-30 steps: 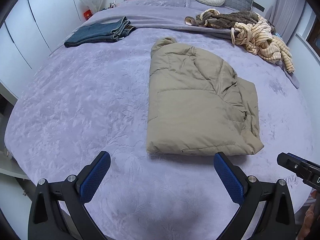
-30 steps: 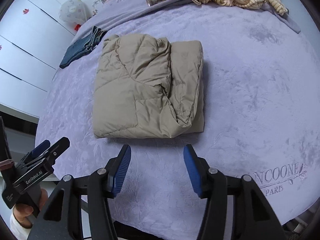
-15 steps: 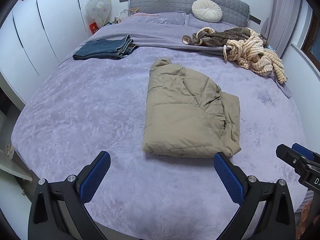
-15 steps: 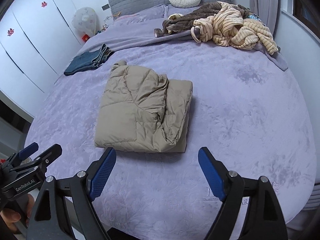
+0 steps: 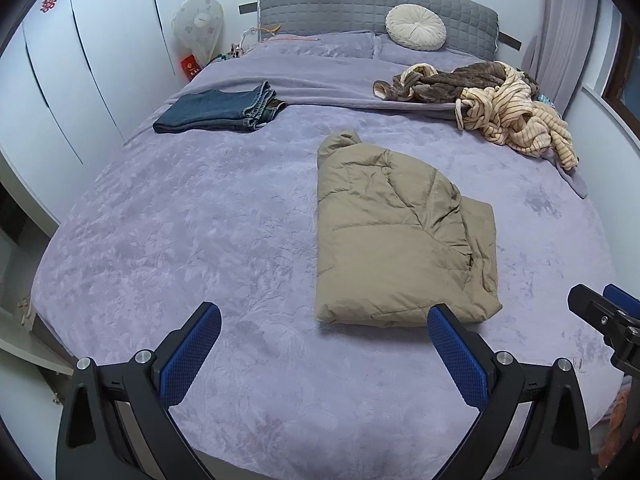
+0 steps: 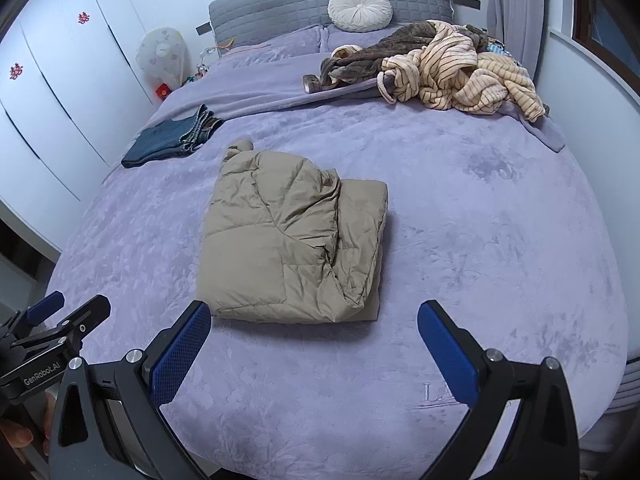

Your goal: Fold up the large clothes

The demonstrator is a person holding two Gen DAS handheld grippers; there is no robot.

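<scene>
Both claws stood wide and empty: the left gripper (image 5: 324, 350) and right gripper (image 6: 314, 346) hung above the near edge of the bed (image 6: 500, 240), apparently clear of finished work. Just beyond lay the tan puffer jacket (image 6: 292, 240), folded into a block mid-bed. Folded jeans (image 5: 220, 112) and an unsorted clothes pile (image 6: 440, 68) lay farther back. The left tool read "GenRobot.AI".

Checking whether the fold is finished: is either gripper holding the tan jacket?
No: the left gripper and right gripper are open above the bedspread, apart from the folded tan jacket.
</scene>
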